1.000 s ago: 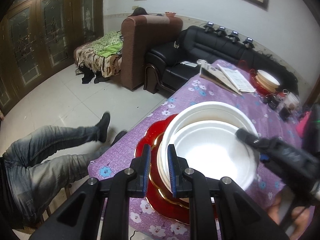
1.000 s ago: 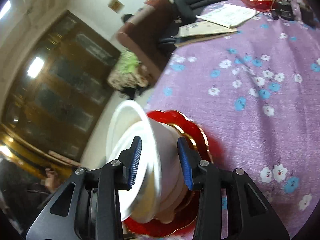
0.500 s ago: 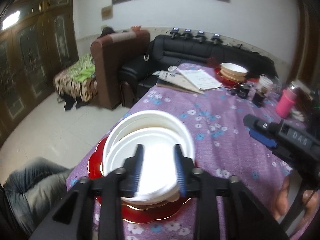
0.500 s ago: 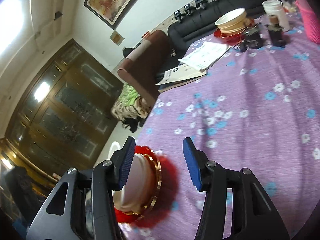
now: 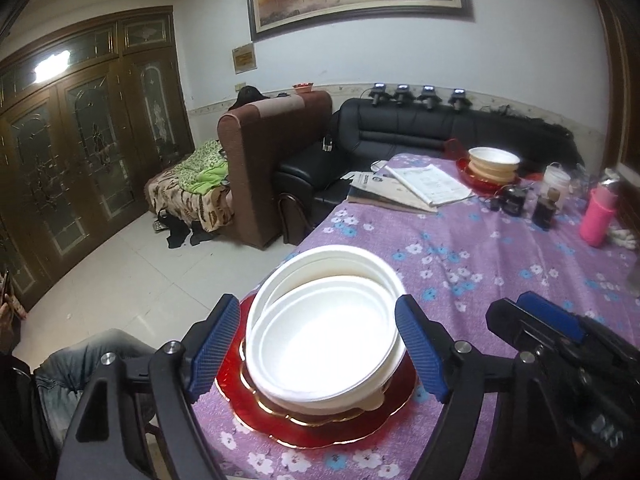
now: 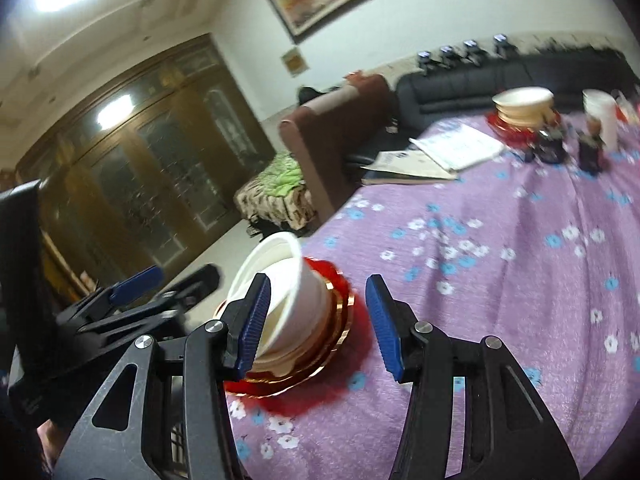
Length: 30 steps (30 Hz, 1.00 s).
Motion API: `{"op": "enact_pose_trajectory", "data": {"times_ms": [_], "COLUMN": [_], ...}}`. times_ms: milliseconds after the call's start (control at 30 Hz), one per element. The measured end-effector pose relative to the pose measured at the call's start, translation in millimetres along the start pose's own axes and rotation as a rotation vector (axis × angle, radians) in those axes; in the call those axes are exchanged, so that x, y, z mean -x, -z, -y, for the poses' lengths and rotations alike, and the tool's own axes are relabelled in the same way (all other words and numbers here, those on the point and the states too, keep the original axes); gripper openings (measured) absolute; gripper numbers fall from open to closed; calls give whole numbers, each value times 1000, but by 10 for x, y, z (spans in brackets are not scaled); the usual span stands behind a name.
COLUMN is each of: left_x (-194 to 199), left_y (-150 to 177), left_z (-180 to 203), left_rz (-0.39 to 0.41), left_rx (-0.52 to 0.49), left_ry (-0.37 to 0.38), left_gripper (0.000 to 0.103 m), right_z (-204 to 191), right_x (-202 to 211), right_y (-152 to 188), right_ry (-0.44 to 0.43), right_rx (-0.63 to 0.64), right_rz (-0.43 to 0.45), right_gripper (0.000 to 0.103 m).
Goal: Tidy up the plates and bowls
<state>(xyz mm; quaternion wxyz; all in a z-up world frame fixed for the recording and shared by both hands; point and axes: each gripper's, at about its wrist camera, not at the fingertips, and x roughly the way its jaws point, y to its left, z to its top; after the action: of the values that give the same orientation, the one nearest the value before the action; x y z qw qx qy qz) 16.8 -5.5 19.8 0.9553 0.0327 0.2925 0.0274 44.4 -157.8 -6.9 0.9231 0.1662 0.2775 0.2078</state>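
Bare table lies open beyond and to the right of the nested white bowls, with booklets, dark jars and a pink bottle crowding its far end.

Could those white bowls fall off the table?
Maybe. The white bowls sit crookedly nested on the red plate, and that plate lies close to the table edge, so a bump could tip them toward the floor. Both open tools, the left tool and the right tool, are near the stack, so they might also knock each other.
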Motion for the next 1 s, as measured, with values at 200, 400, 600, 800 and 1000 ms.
{"op": "enact_pose_trajectory", "data": {"times_ms": [200,400,600,800,1000], "left_x": [95,80,24,13,-11], "left_y": [77,64,103,117,126], "left_z": [-111,-210,-236,-255,-254], "left_rz": [56,51,18,6,-10], "left_rx": [31,60,74,86,90], "left_ry": [-38,-35,-12,-4,5], "left_gripper": [83,83,83,83,83], "right_z": [-211,-243,-289,-300,-304], "right_x": [39,-24,-79,-84,-103], "right_y": [72,91,126,146,169], "right_ry": [-15,-15,-17,-18,-20], "right_rx": [80,76,85,83,79], "right_rz": [30,17,1,-1,-10], "right_gripper": [50,50,50,50,50]}}
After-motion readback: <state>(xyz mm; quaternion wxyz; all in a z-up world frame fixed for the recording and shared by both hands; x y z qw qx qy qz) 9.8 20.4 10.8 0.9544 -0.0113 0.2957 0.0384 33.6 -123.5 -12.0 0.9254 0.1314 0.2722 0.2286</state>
